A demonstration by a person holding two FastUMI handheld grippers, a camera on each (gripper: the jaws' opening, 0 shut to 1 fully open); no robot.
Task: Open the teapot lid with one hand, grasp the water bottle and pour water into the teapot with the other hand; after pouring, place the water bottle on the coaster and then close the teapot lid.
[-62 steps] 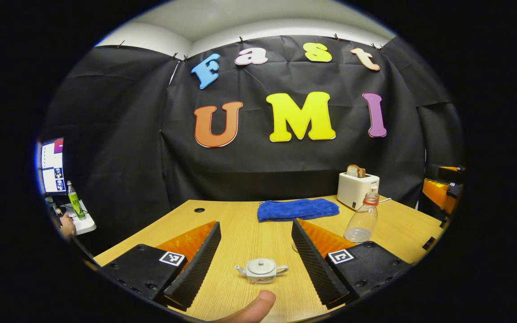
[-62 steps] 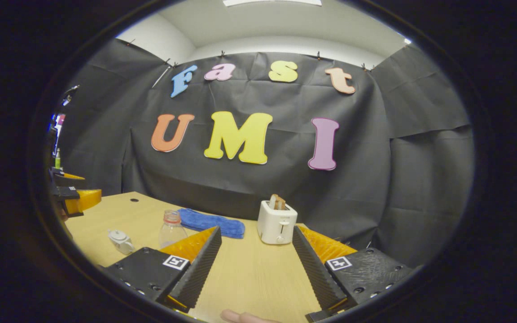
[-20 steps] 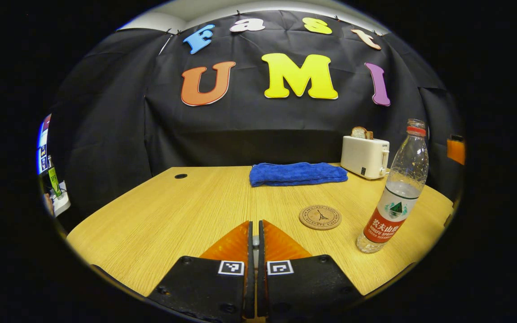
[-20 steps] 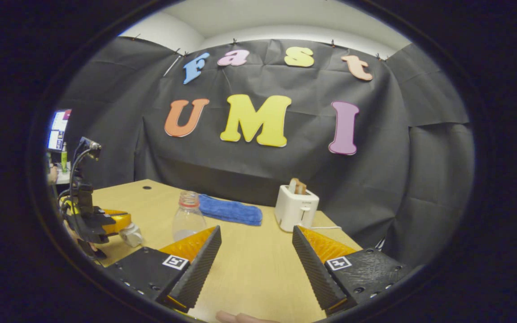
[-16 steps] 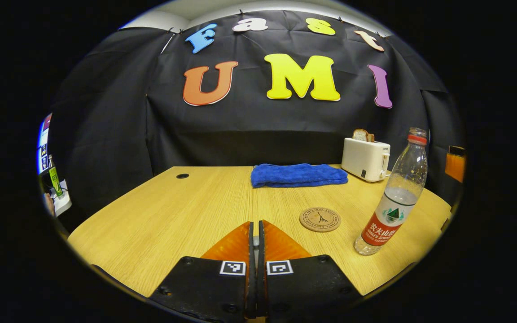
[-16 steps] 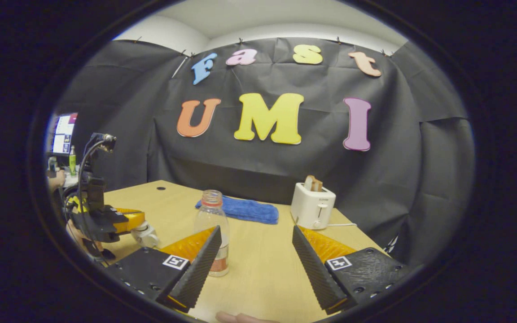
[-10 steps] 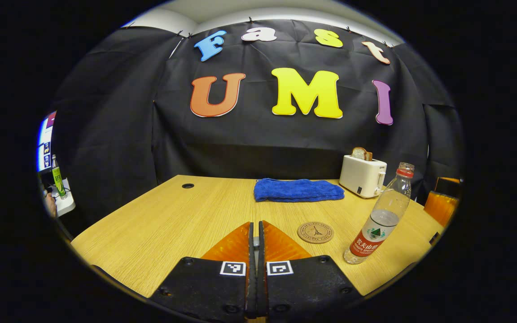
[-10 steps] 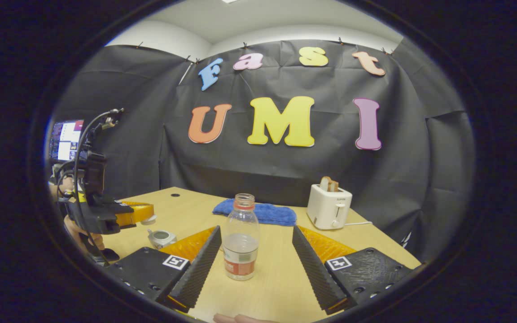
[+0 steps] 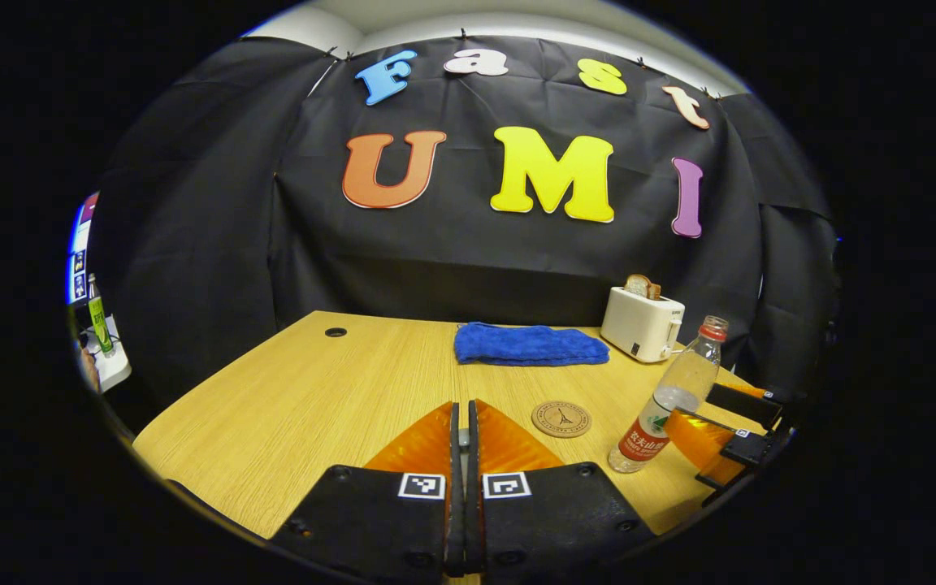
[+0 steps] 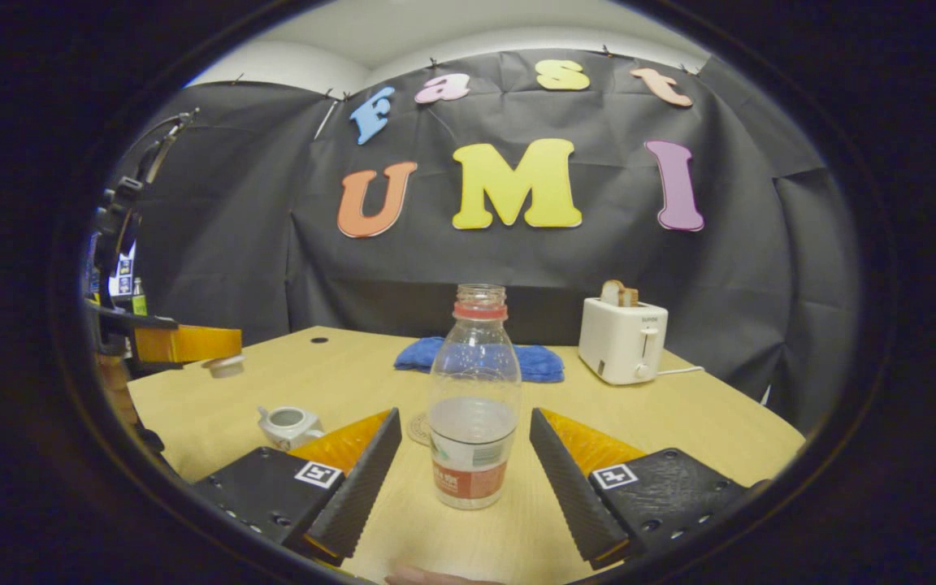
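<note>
The clear water bottle [image 10: 474,406], uncapped and about a third full, stands upright between the fingers of my right gripper [image 10: 464,416], which is open and not touching it. The white teapot [image 10: 289,424] sits lidless on the table to the left of the bottle. Above it my left gripper [image 10: 228,345] is shut on the teapot lid [image 10: 226,366], held in the air. In the left gripper view my left gripper [image 9: 462,406] has its fingers pressed together; the round cork coaster [image 9: 561,419] lies ahead to the right, beside the bottle [image 9: 667,398] and the right gripper [image 9: 728,426].
A folded blue towel [image 9: 529,344] and a white toaster [image 9: 641,323] with bread stand at the back of the wooden table [image 9: 297,398]. A side desk with a monitor [image 9: 78,260] and a green bottle [image 9: 98,313] is off the table's left edge.
My left gripper shut on the lid and lifted it off the teapot. My right gripper swung left and forward until the bottle stood between its open fingers.
</note>
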